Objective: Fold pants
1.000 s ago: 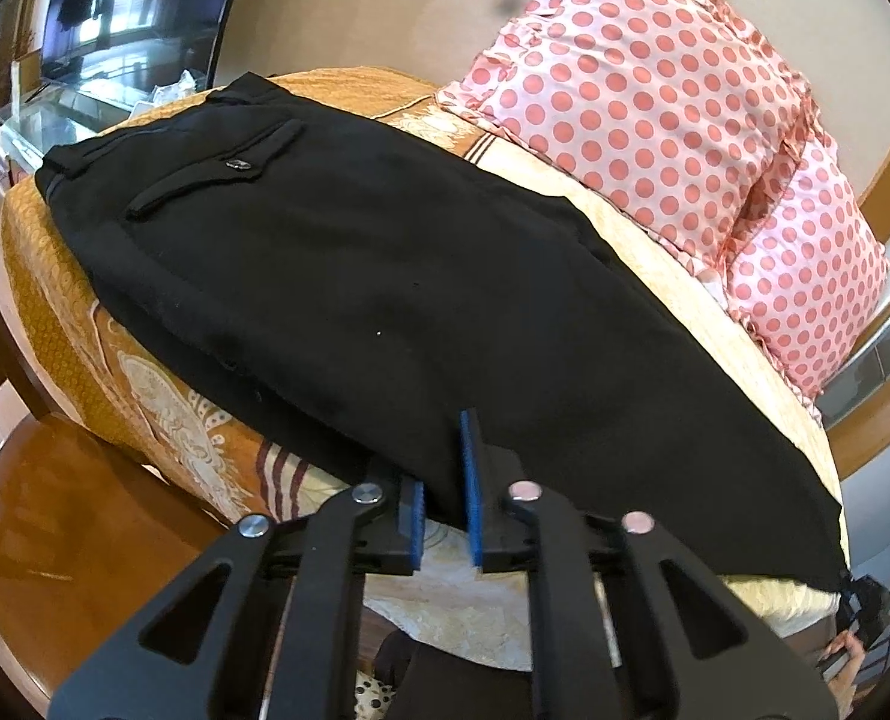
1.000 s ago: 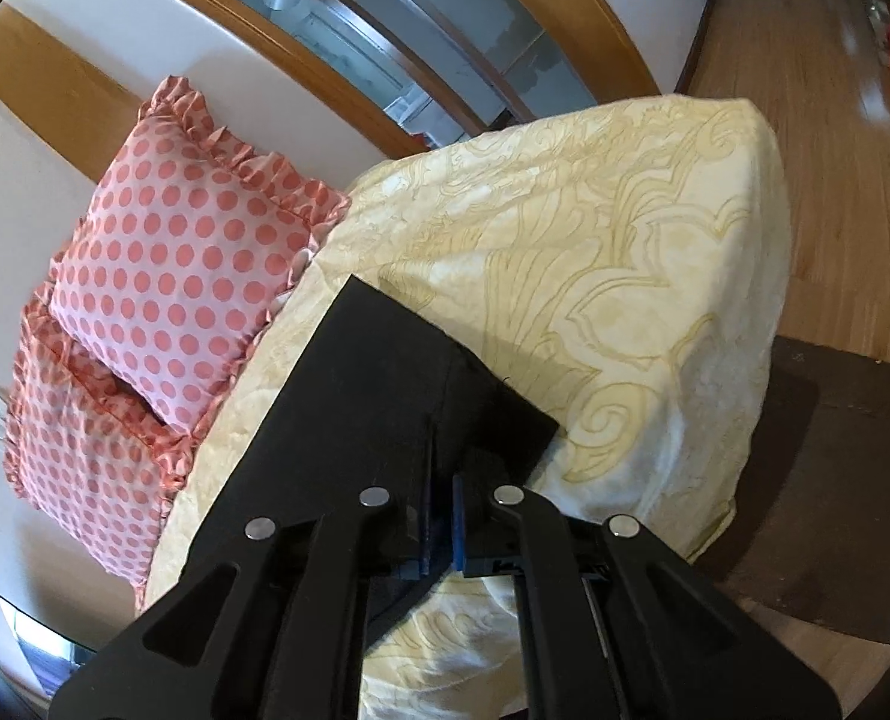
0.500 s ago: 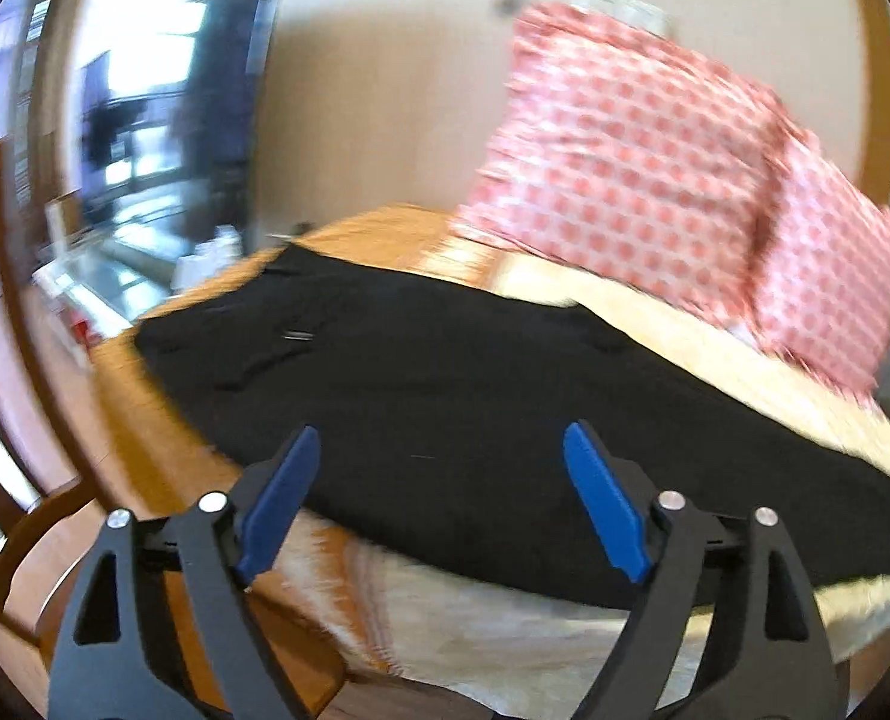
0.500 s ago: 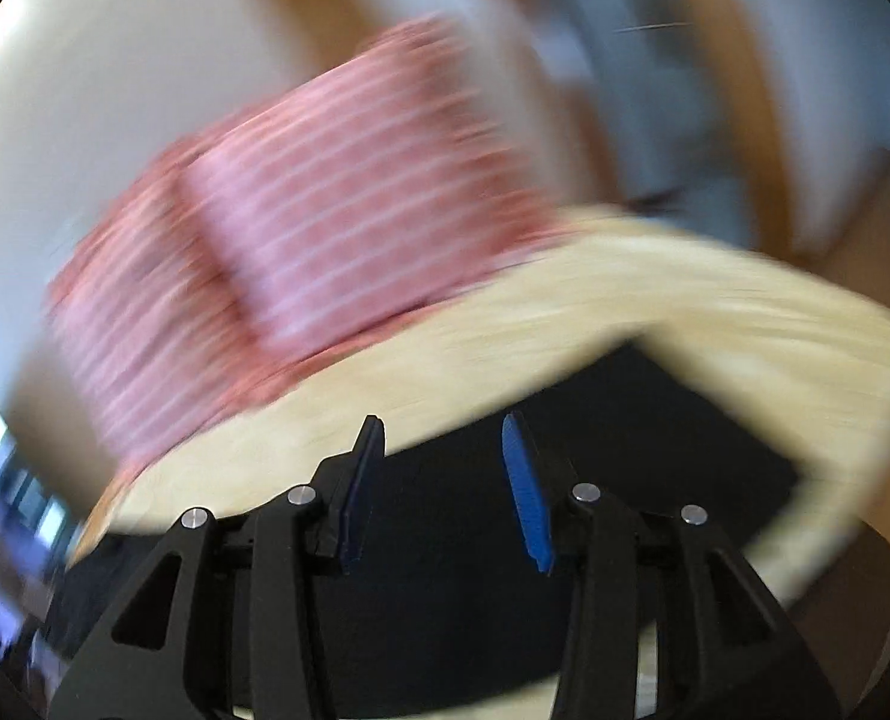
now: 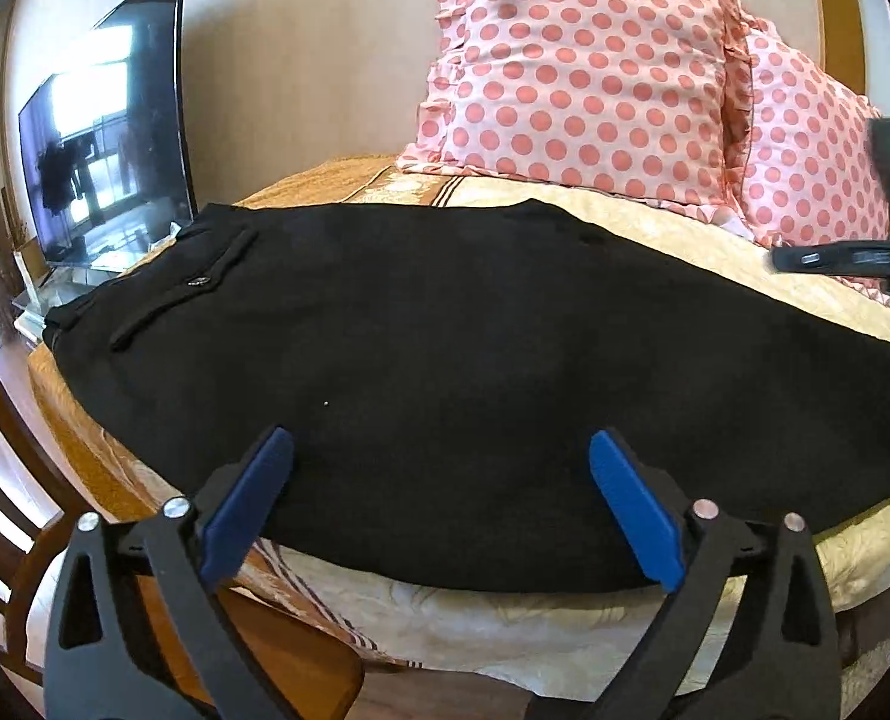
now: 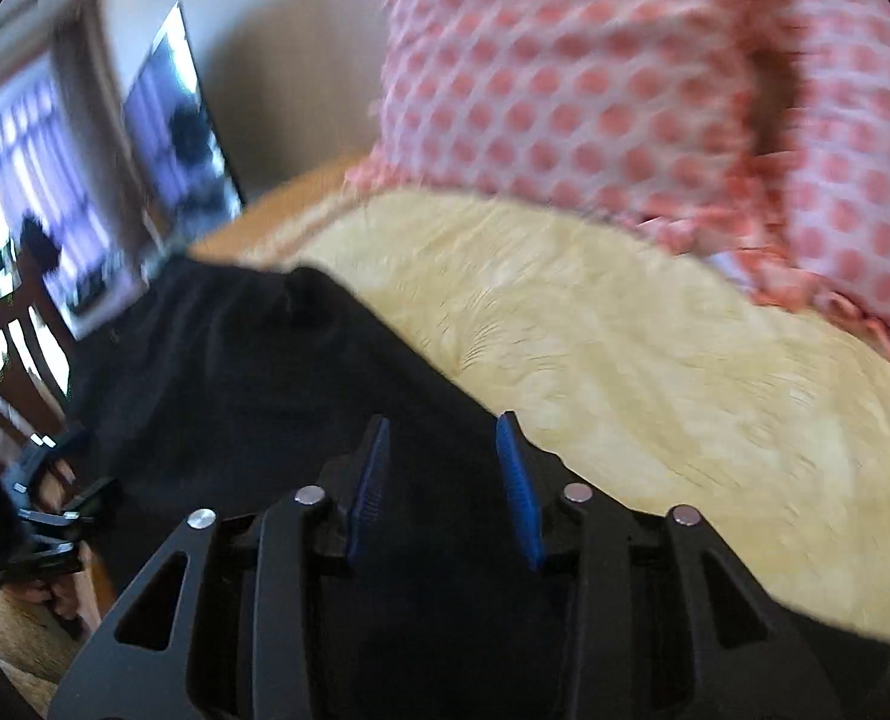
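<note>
Your left gripper [image 5: 441,504] has its jaws spread wide, holding nothing; the black pants [image 5: 445,360] lie flat on the bed [image 5: 565,642] just beyond and between the pads (waistband off left); your right gripper [image 6: 445,480] is parted too, empty, over the pants' fabric; polka-dot pillows [image 5: 589,78] further ahead.

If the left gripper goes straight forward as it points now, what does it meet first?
Most likely the black pants lying flat on the bed. The left gripper, jaws open, aims at their near edge; depth is unclear, so it might pass just above the cloth.
</note>
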The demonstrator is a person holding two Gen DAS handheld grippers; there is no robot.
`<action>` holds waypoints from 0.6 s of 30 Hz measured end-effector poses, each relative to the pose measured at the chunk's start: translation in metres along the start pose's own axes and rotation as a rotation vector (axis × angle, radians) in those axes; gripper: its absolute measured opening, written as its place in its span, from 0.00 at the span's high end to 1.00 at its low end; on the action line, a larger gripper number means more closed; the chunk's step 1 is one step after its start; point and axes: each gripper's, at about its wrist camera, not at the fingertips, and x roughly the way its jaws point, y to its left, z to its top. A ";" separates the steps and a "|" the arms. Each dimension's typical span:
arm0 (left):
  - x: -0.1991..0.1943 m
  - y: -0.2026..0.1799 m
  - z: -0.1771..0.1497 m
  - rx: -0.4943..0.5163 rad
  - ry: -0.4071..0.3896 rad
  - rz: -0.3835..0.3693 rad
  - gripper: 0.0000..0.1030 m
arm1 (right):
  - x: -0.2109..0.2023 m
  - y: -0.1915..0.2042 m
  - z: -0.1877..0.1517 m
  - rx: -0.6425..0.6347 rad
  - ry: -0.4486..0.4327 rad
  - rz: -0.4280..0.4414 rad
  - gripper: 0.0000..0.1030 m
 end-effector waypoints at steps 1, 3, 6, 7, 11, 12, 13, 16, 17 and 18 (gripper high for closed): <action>0.000 -0.002 0.000 0.006 -0.003 0.001 0.03 | 0.010 0.002 0.000 -0.019 0.027 -0.009 0.66; 0.000 -0.002 -0.001 0.003 -0.010 -0.012 0.02 | 0.020 0.005 -0.002 -0.029 0.063 -0.005 0.66; -0.002 0.001 -0.002 -0.011 -0.020 -0.042 0.02 | 0.027 0.007 -0.008 -0.056 0.085 -0.011 0.66; -0.002 0.002 -0.002 -0.013 -0.021 -0.046 0.02 | 0.027 0.009 -0.009 -0.069 0.081 -0.015 0.67; -0.002 0.002 -0.002 -0.018 -0.024 -0.052 0.02 | 0.028 0.011 -0.008 -0.094 0.078 -0.044 0.97; -0.003 0.002 -0.002 -0.019 -0.025 -0.052 0.02 | 0.029 0.012 -0.006 -0.102 0.077 -0.057 0.97; -0.002 0.002 -0.002 -0.018 -0.024 -0.050 0.02 | 0.029 0.012 -0.006 -0.105 0.073 -0.078 0.98; -0.002 0.003 -0.002 -0.015 -0.022 -0.049 0.02 | 0.030 0.010 -0.003 -0.082 0.062 -0.155 0.98; -0.002 0.003 -0.001 -0.016 -0.020 -0.049 0.02 | 0.032 0.007 -0.002 -0.074 0.065 -0.191 0.98; -0.003 0.004 -0.001 -0.018 -0.019 -0.050 0.02 | 0.030 0.000 -0.002 -0.047 0.070 -0.224 0.98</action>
